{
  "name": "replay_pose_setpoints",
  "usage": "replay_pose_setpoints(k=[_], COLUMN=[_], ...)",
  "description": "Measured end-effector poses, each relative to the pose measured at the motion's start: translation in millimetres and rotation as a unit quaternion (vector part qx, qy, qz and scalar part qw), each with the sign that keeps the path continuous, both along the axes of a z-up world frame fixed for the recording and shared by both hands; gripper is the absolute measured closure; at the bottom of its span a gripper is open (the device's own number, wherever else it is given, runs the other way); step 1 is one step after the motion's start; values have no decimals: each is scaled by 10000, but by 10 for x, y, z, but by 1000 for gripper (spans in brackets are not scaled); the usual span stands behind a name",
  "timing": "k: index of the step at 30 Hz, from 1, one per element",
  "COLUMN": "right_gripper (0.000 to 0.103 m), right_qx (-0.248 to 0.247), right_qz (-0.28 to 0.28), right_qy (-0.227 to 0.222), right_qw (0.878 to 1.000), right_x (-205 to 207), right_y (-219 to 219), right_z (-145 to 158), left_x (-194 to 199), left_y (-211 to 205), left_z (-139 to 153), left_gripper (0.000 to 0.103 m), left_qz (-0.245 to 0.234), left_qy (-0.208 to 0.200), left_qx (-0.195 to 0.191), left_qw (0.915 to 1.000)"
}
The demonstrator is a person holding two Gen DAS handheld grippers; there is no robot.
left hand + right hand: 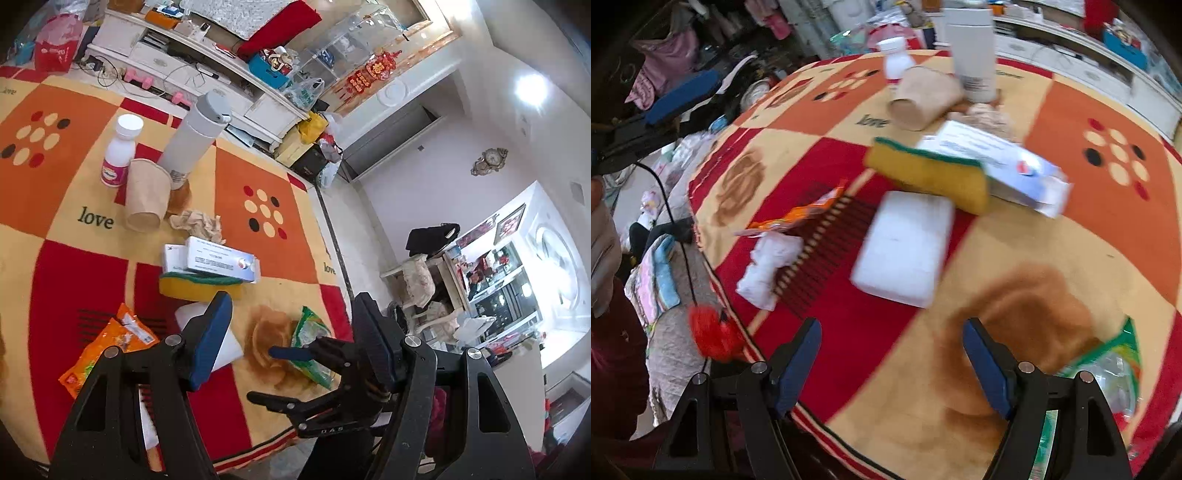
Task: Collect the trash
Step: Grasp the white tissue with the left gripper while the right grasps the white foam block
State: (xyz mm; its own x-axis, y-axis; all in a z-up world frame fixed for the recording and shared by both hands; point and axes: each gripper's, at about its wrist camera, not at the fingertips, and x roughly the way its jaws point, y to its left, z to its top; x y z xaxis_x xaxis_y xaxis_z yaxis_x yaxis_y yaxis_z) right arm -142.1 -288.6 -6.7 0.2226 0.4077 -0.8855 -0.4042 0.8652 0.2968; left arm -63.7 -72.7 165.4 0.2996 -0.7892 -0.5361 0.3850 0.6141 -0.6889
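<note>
Two grippers are hovering over the cluttered counter (74, 229), and neither is holding anything. From the left wrist, the left gripper (291, 343) is standing spread wide, high above the patterned cloth; the right gripper (295, 354) is showing between its fingers, just above the green wrapper (310, 343); an orange wrapper (107, 343) is lying near the left edge, a crumpled brown tissue (197, 223) beside the tipped paper cup (146, 194), and a sponge (199, 284) is sitting under a carton (218, 264).

From the right wrist, the right gripper (892, 365) is spread open over bare cloth; the view is blurring, so it seems to be moving; the green wrapper (1112, 365) is lying off to its right, a crumpled white tissue (772, 266) and the orange wrapper (798, 216) to its left, a white block (905, 243) ahead.

The risks, as I judge them: the thin wrappers are lying flat, so fingers may be sliding over them or snagging the cloth; the two grippers, working close together, may be colliding; a sweep toward the brown tissue could be knocking the tall flask (192, 136) or the small bottle (118, 155) over.
</note>
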Motion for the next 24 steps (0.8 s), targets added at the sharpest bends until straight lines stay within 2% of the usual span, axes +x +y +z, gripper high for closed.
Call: replay_pose_setpoints(k=[10,13,16,19,21,24], right_gripper=[26,26,26,26,26,20], right_qx=[56,8,-178,-383,-337,-248], right_qz=[243,153,-124,-439,-563,-726], right_qy=[136,-58,-257,-335,-264,-236], right_qw=[9996,9999,9994,9977,9975,9968], right_x=[-69,-85,-26,90,151,246], right_y=[317,359,259,141,110,131], right_z=[-116,-83,-80,-140,-186,-246], left_x=[-116,-203,-321,-478,-573,-682], left_y=[363,466,537,545,542,515], left_z=[-245,-338,-515,-730,-850,-1091], left_gripper=[36,36,36,36,36,36], left_qz=[302,404,492,563,632,752], left_qy=[120,133,192,221,239,360], left_qx=[168,270,574,1060,1277,1608], left_qw=[9993,9987,9970,9925,9895,9835])
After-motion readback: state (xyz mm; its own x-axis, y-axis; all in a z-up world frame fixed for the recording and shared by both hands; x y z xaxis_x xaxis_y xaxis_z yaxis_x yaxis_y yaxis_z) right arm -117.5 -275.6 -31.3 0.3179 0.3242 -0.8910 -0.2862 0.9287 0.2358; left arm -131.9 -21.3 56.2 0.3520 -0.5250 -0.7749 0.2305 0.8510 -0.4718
